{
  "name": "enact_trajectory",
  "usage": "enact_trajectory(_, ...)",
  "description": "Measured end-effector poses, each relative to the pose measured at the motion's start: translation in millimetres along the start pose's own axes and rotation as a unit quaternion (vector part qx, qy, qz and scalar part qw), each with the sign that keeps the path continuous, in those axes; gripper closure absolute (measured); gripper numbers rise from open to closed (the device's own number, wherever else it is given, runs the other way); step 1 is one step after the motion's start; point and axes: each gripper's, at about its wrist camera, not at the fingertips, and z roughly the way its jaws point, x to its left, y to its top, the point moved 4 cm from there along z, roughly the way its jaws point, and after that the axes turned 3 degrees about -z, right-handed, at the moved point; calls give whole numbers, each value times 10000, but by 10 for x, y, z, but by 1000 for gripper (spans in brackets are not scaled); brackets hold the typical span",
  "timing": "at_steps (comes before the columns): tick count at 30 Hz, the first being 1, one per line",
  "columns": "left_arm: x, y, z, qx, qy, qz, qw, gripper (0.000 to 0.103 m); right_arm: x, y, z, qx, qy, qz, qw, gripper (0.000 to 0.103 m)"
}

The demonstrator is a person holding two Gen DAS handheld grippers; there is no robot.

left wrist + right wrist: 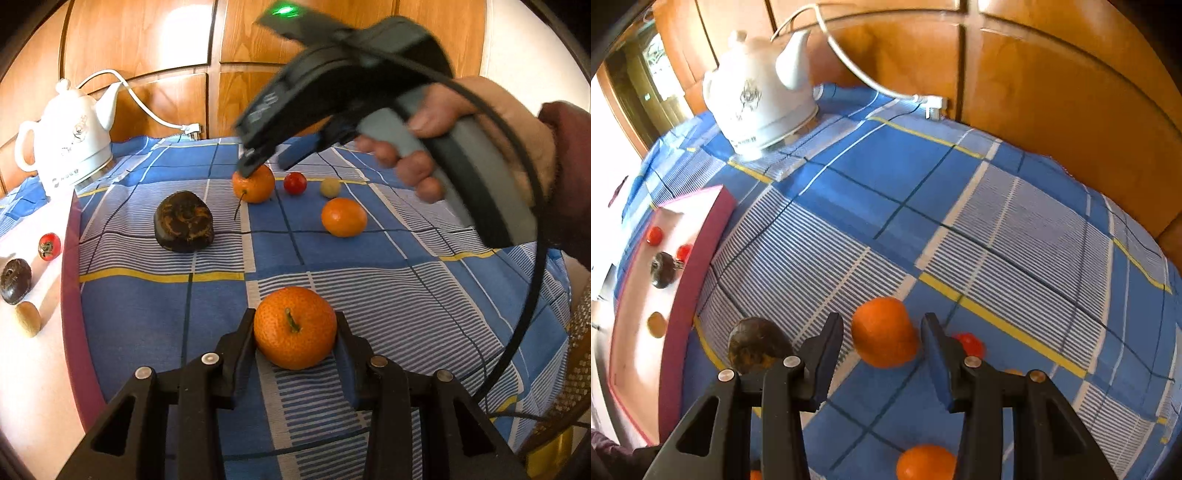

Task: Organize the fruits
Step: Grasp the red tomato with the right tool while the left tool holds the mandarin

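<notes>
The left tongs [295, 332] clamp a tangerine [294, 326], while the right tongs [882, 332] stand apart around another tangerine [884, 332], which may roll off across the table [960, 206] if nudged.

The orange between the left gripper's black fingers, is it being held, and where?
Yes. The left gripper pinches the stemmed orange by its two opposite sides, stem up.

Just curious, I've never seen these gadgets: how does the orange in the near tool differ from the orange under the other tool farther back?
The near orange is squeezed between the left tool fingers; the far orange sits loose between the right tool fingers, with gaps on both sides. The near orange shows a short green stub; the far orange carries a long thin stalk. Both rest on the blue checked cloth.
</notes>
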Motion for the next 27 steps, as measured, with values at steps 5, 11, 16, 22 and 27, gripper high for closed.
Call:
enact_trajectory(5, -6, -5, -16, 6, 13, -18, 10000, 64, -362, -83, -173, -198, -249, 413, 9986, 59)
enact_trajectory(11, -2, -2, -24, 14, 10, -21, 10000, 64, -748, -196, -229, -293, -230, 1183, 9923, 59)
enact_trajectory(16, 5, 4, -17, 19, 0, -33, 10000, 64, -560, -133, -203, -220, -179, 641, 9975, 70)
enact_trajectory(22, 15, 9, -18, 31, -21, -43, 10000, 64, -341, -139, 84, 238, -360, 117, 9990, 70)
enact_trajectory(27, 13, 22, -19, 72, -29, -66, 9999, 64, -378, -211, 67, 135, -534, 232, 9982, 77)
